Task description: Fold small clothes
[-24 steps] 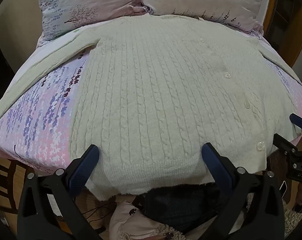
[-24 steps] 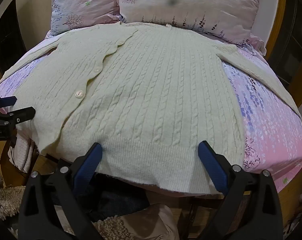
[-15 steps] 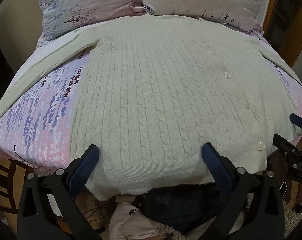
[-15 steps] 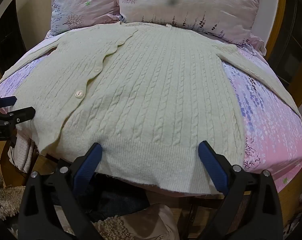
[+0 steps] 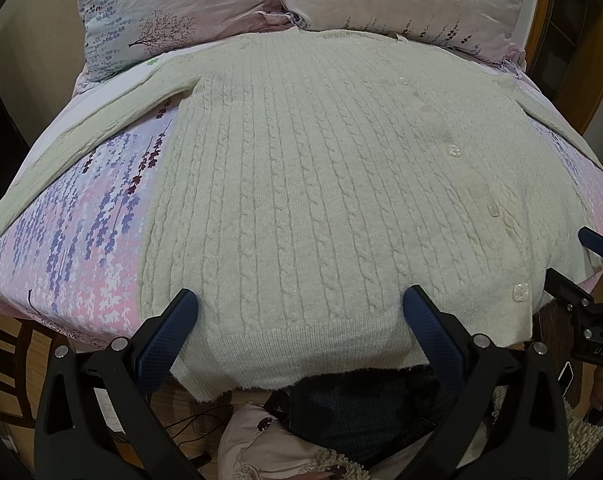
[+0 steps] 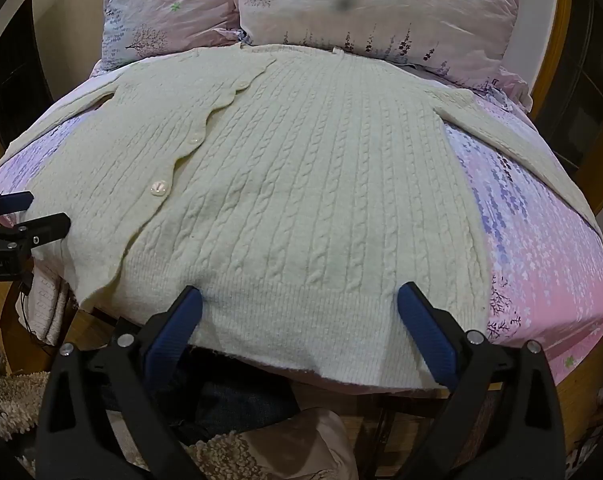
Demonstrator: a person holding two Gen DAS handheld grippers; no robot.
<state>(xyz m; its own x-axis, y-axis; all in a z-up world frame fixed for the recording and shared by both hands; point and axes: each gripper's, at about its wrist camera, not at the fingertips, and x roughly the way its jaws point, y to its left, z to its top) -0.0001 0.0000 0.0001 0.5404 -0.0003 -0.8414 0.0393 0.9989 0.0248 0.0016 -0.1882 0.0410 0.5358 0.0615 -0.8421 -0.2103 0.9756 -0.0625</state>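
The cardigan (image 5: 301, 184) lies flat, collar toward the pillows (image 5: 301, 0), its hem beneath both released hand-held grippers, left (image 5: 299, 312) and right (image 6: 299, 304).

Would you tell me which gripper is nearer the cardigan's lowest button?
Left. The left gripper hovers open over the hem just beside the lowest button; the right gripper hovers open farther along the hem.

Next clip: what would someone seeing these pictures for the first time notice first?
A cream cable-knit cardigan fills the middle of both views, spread flat and buttoned on a pink floral sheet, its sleeves angled outward. Two floral pillows sit behind its collar. Both the left gripper and the right gripper hang wide open over the hem, holding nothing.
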